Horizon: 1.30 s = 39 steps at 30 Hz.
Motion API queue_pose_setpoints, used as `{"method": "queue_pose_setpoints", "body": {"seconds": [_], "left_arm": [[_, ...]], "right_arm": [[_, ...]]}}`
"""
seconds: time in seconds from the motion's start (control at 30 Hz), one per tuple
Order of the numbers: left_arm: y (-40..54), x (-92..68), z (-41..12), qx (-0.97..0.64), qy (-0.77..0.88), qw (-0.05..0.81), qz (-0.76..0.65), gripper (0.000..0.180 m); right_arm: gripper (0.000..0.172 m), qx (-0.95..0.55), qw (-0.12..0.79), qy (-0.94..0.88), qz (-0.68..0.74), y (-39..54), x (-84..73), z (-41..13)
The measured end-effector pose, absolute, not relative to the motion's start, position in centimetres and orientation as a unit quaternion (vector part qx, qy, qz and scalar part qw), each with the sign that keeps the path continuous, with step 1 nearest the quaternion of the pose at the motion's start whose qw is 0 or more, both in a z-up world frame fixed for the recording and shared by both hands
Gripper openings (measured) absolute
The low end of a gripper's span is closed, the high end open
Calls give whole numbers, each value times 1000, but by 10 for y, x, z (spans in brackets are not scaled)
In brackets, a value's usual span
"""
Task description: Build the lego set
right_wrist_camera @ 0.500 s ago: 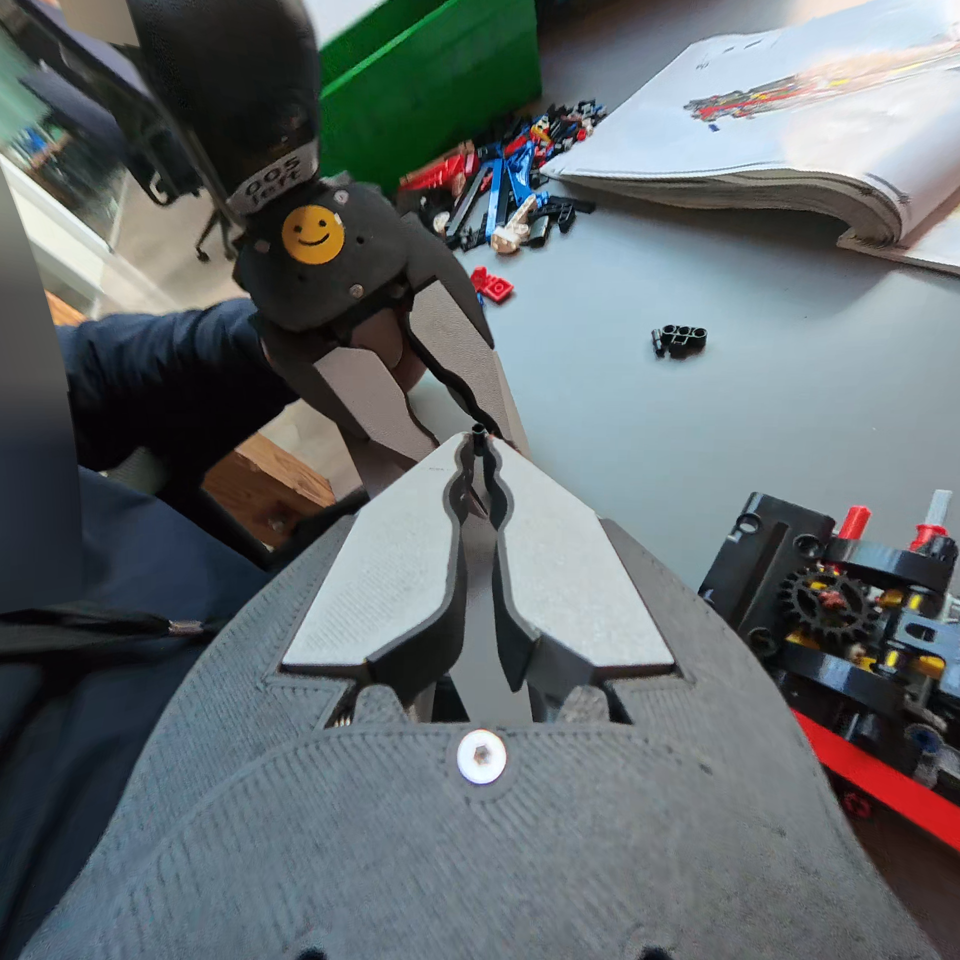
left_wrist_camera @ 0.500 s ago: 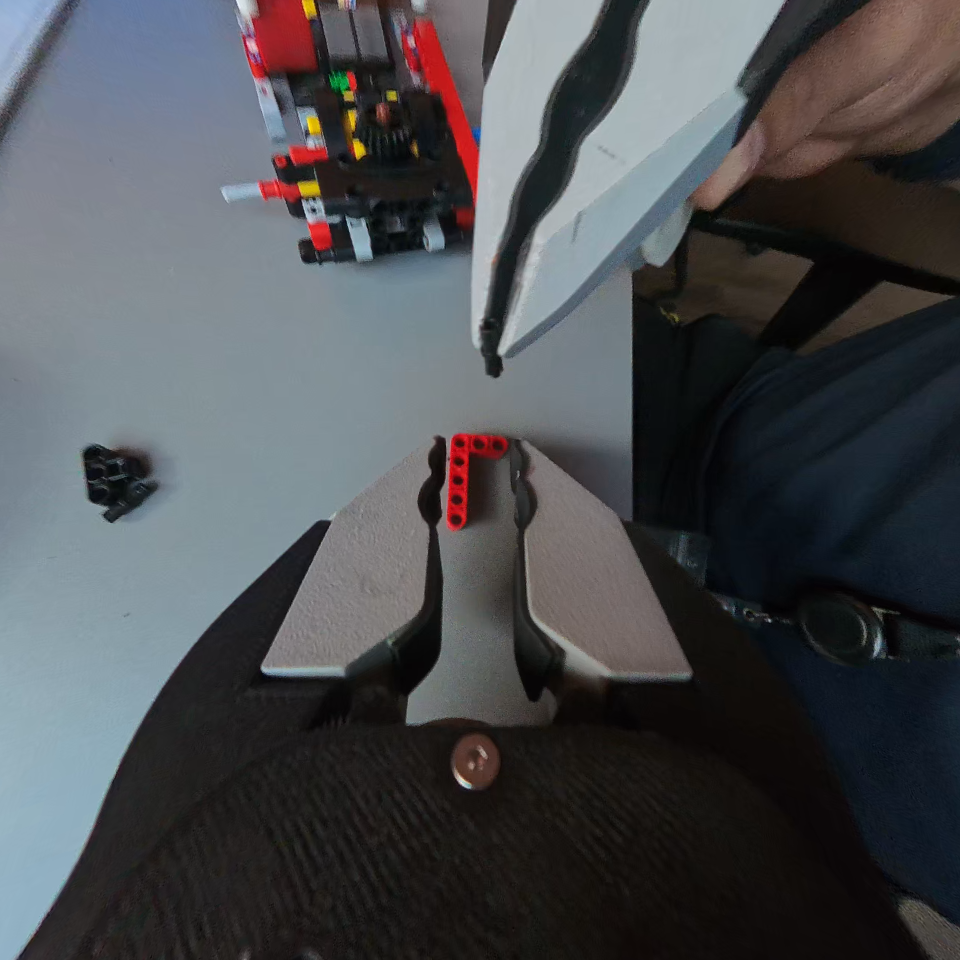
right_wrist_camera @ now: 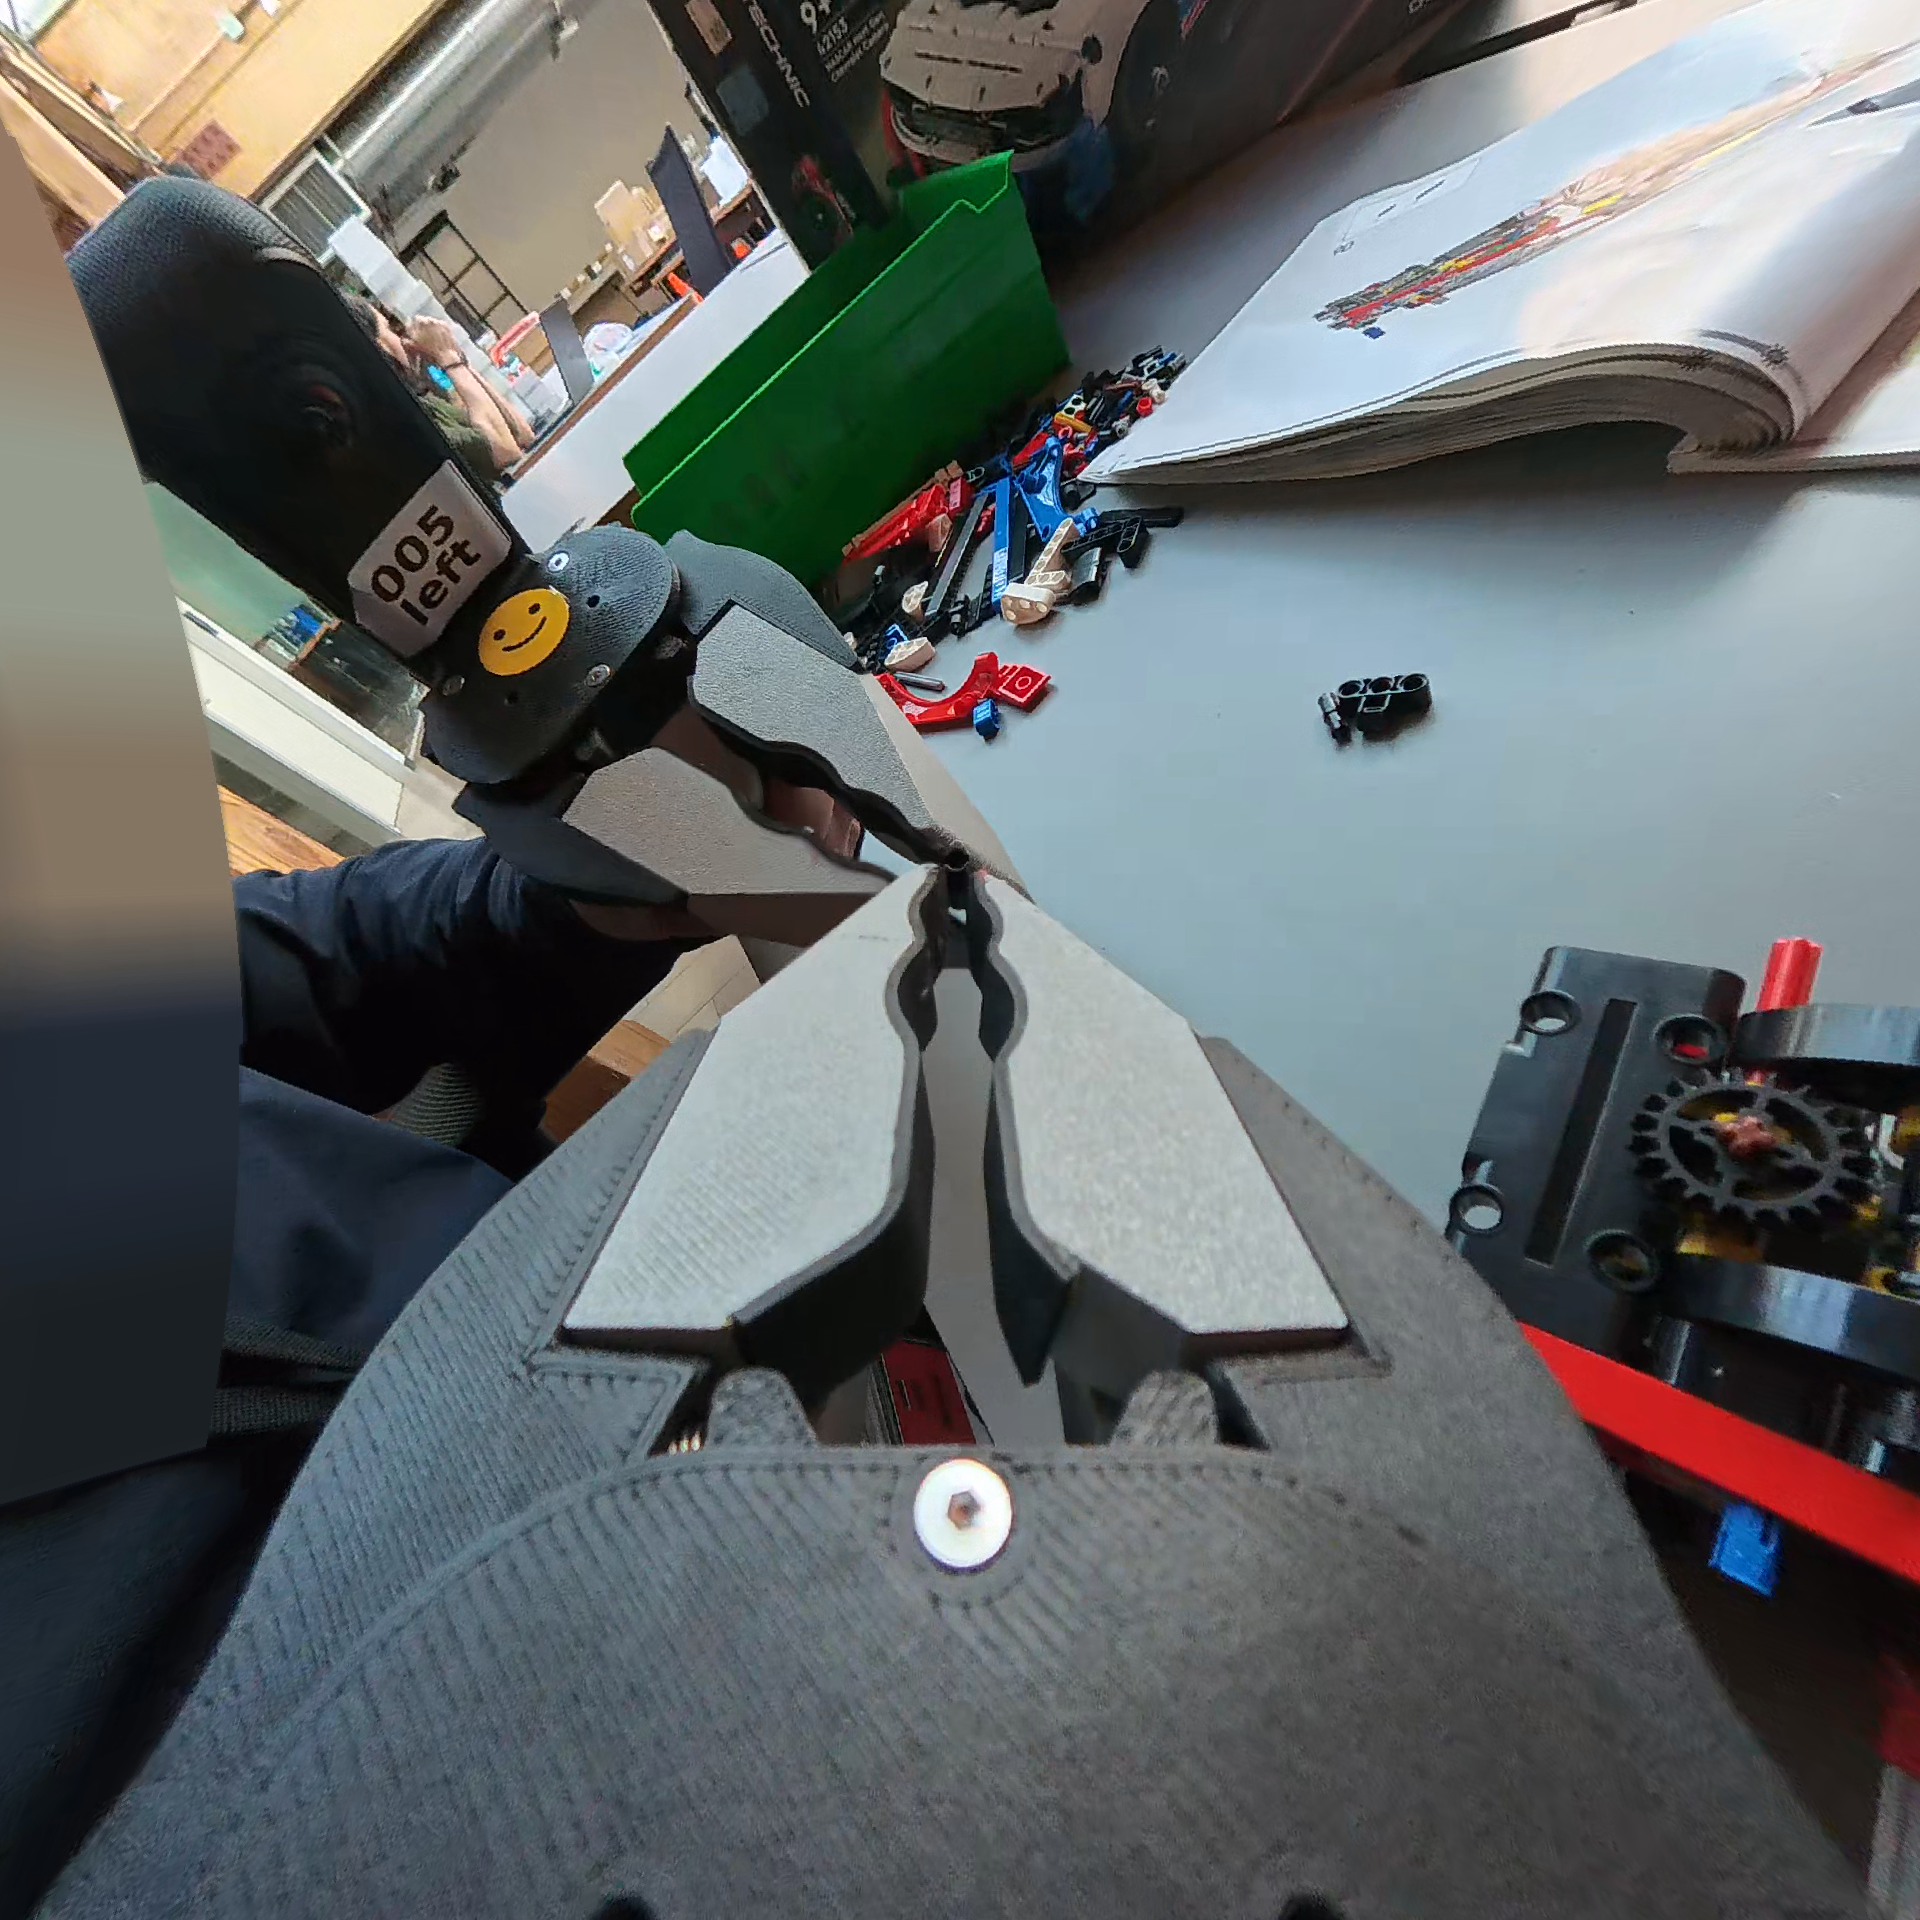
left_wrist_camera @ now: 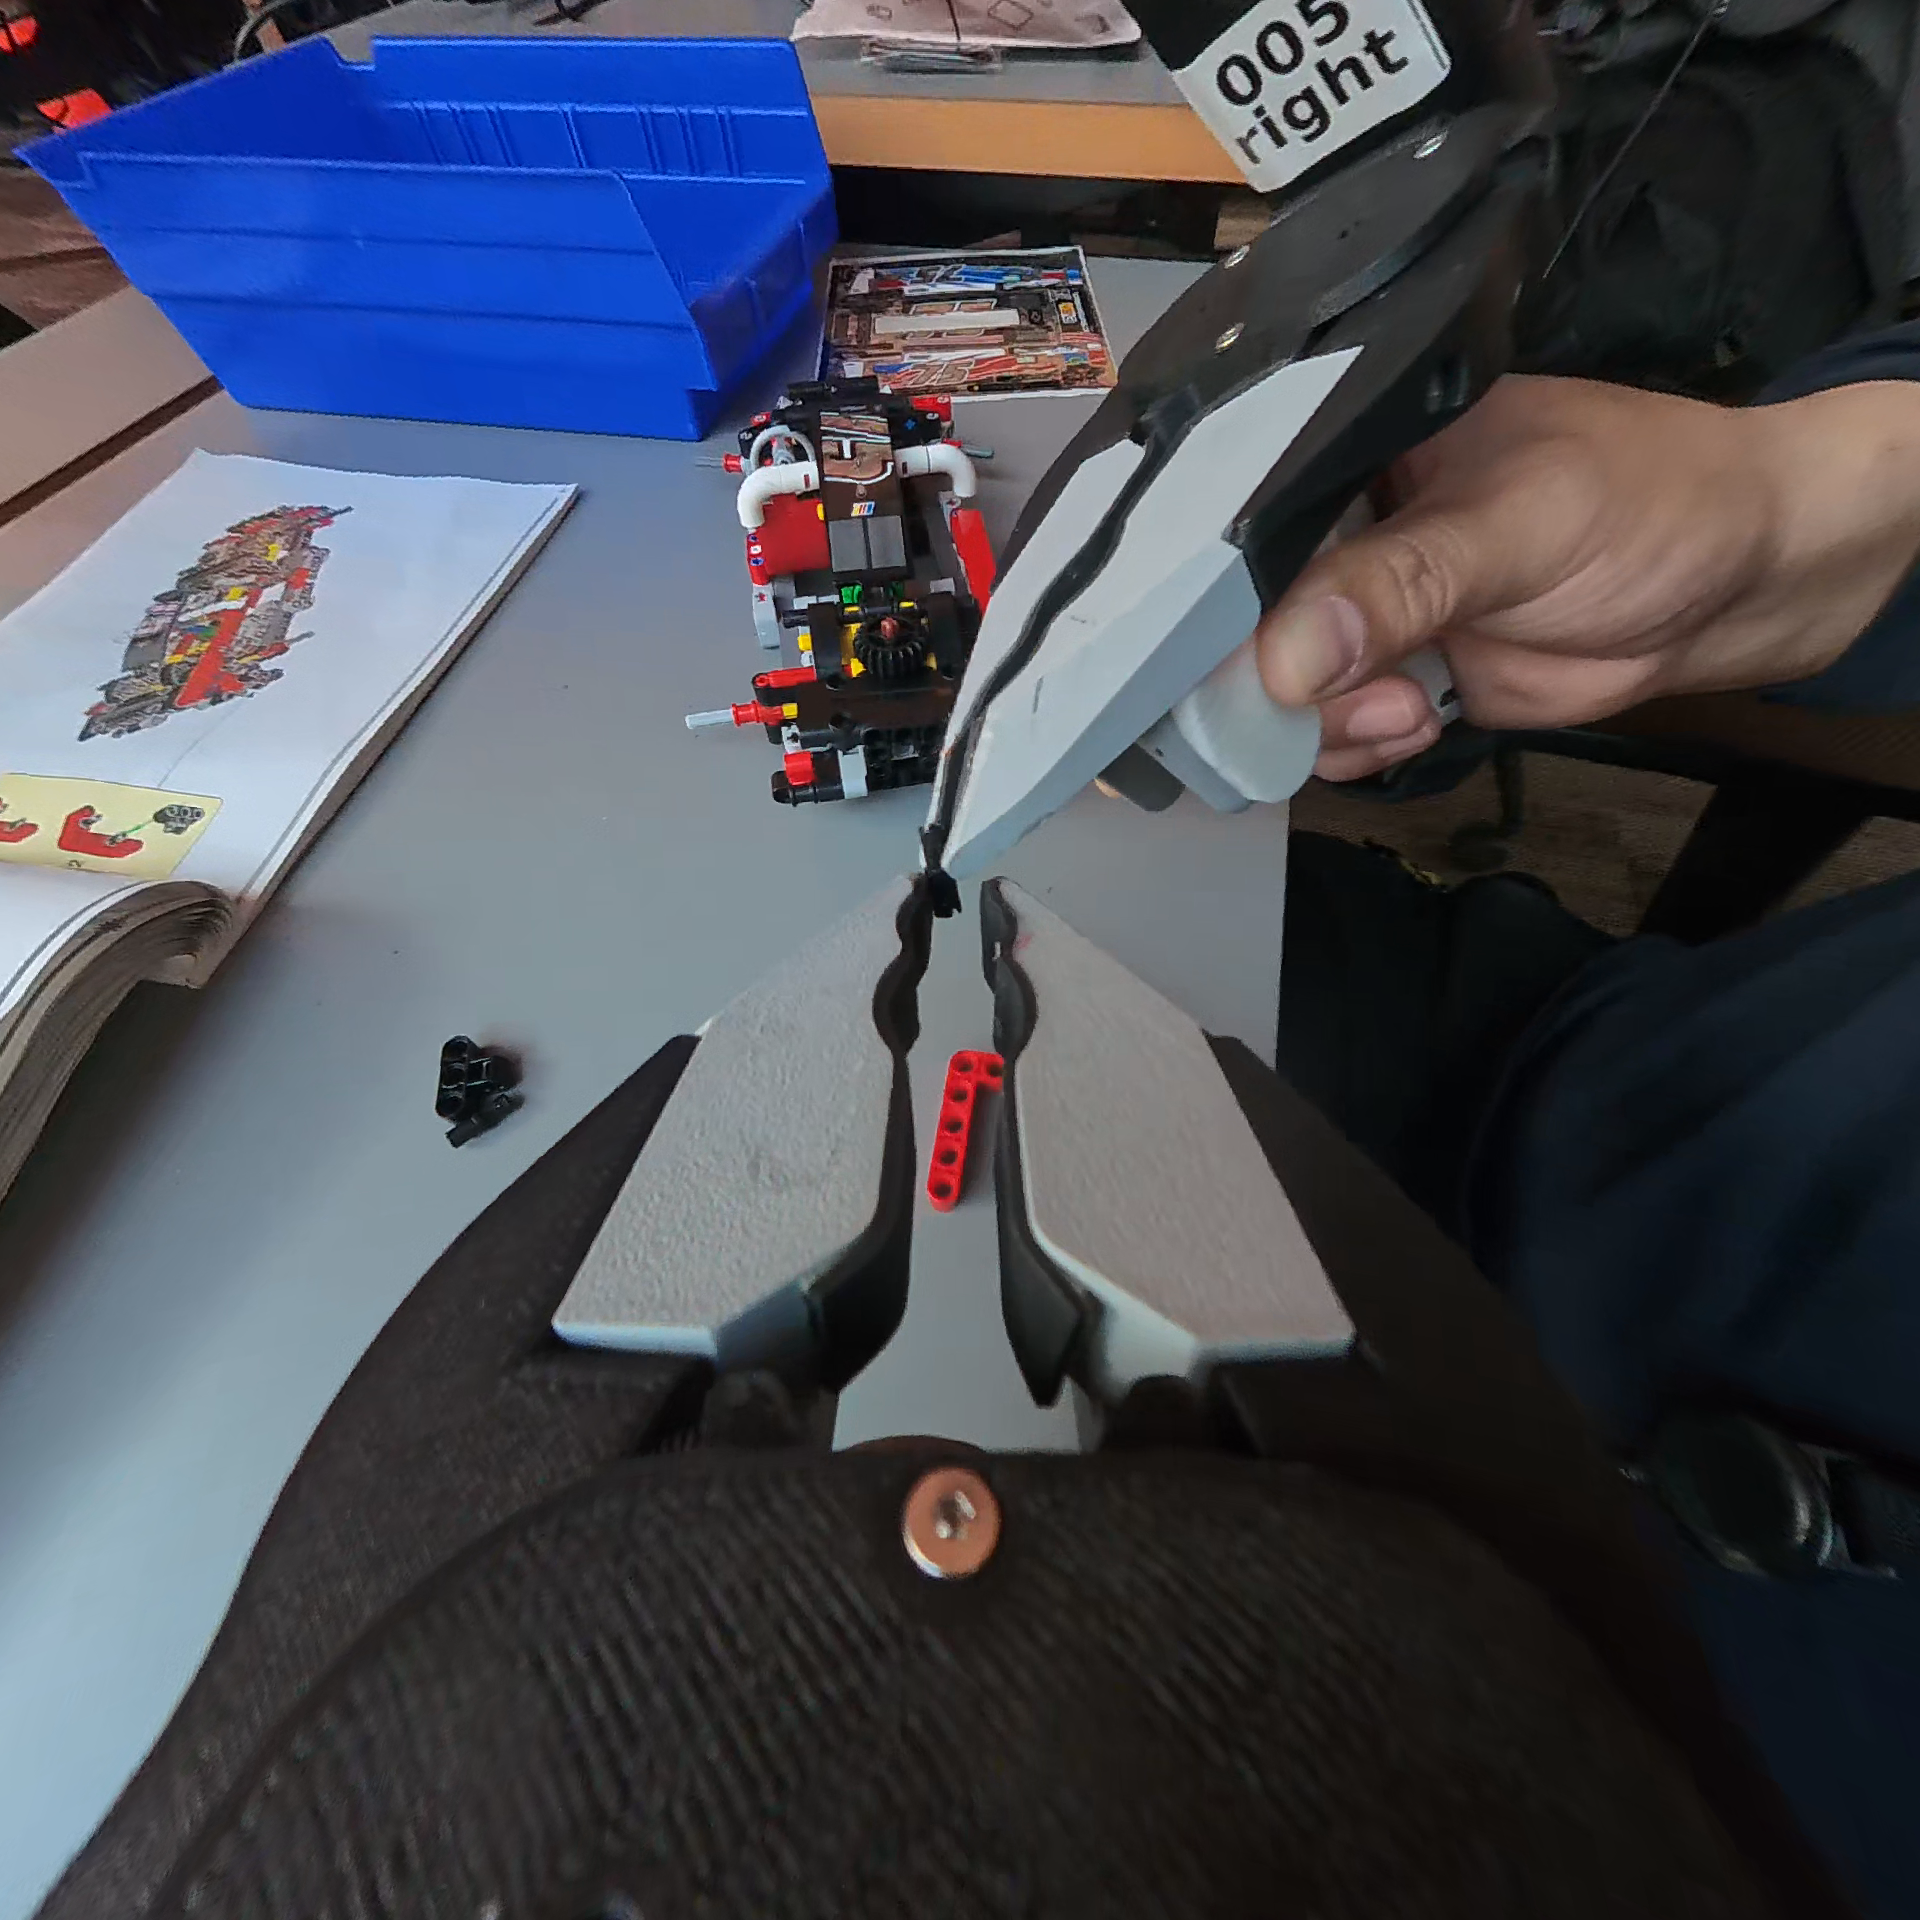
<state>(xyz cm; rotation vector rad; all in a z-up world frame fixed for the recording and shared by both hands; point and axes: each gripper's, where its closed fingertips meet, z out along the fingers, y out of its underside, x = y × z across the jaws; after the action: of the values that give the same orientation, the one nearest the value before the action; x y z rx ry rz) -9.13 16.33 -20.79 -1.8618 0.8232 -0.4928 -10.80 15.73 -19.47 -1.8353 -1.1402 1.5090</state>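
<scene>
The left gripper (left_wrist_camera: 956,896) has lifted away from the grey table (left_wrist_camera: 582,894): the red L-shaped perforated plastic beam (left_wrist_camera: 961,1127), earlier between its fingertips, now lies on the table farther back beneath its fingers. The right gripper (left_wrist_camera: 932,844), clamped on a small black plastic pin (left_wrist_camera: 943,894), now has that pin at the left gripper's fingertips (left_wrist_camera: 912,902), which stand closer together.

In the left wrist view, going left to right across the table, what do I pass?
Open instruction book → small black connector piece → part-built red and black model vehicle → red L-shaped beam, lying on the table between the left claw's fingers → right claw, pinching a small black pin.
</scene>
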Motion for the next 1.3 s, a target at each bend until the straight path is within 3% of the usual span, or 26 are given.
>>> {"method": "queue_pose_setpoints", "body": {"seconds": [0.67,1.3], "left_arm": [[159,-84,-220,-769,380,475,-196,2],[162,-92,-217,-764,345,479,-261,2]], "right_arm": [[3,-616,289,-619,393,152,-97,-204],[0,-672,241,-509,481,155,-109,-203]]}}
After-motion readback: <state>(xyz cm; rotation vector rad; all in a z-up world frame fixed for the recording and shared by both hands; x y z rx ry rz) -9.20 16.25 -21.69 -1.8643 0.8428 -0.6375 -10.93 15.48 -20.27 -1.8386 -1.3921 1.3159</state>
